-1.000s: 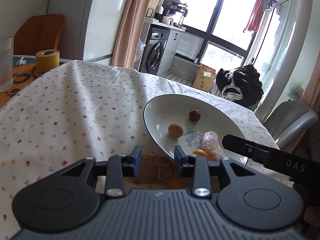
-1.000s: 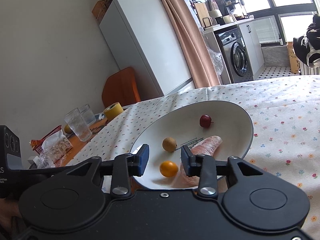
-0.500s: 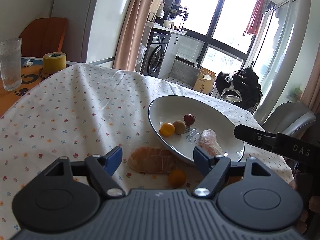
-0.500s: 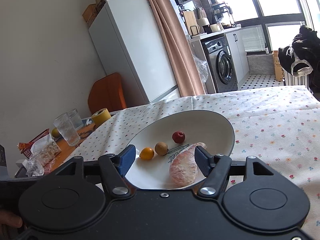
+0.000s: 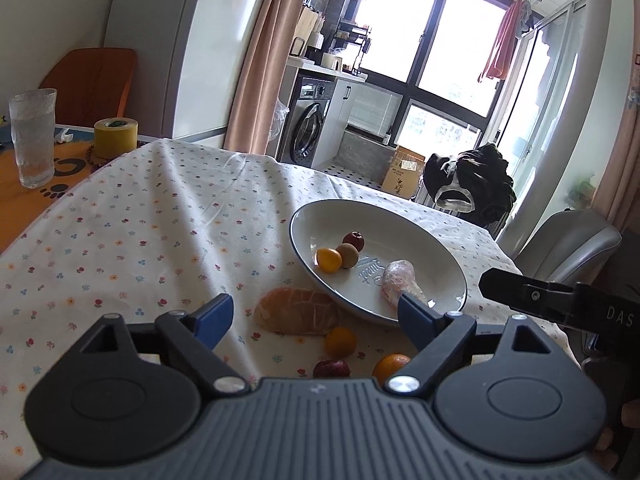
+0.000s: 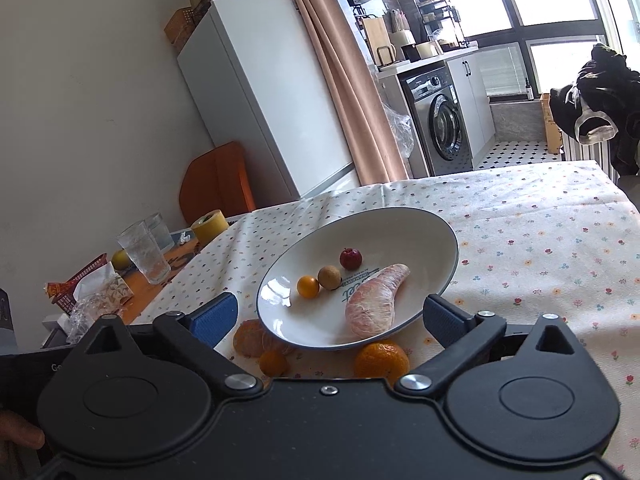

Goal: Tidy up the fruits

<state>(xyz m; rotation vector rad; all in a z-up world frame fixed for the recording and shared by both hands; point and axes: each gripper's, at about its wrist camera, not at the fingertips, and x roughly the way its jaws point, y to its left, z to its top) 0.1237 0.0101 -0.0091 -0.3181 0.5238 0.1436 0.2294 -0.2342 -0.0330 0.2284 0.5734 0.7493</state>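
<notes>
Tablecloth (image 6: 540, 248), wrapped fruit (image 6: 374, 300) lengthwise (diagonal)

- The left gripper (image 5: 314, 318) is hovering low with its blue-padded fingers (image 5: 212, 317) spreading wide and gripping nothing.
- The right gripper (image 6: 331, 317) is likewise hanging with its jaws gaping and nothing between its fingers (image 6: 442, 318).
- In the left wrist view, the right gripper's black body is reaching in from the right edge.
- A hand (image 6: 18, 436) is showing at the lower left corner of the right wrist view.
</notes>
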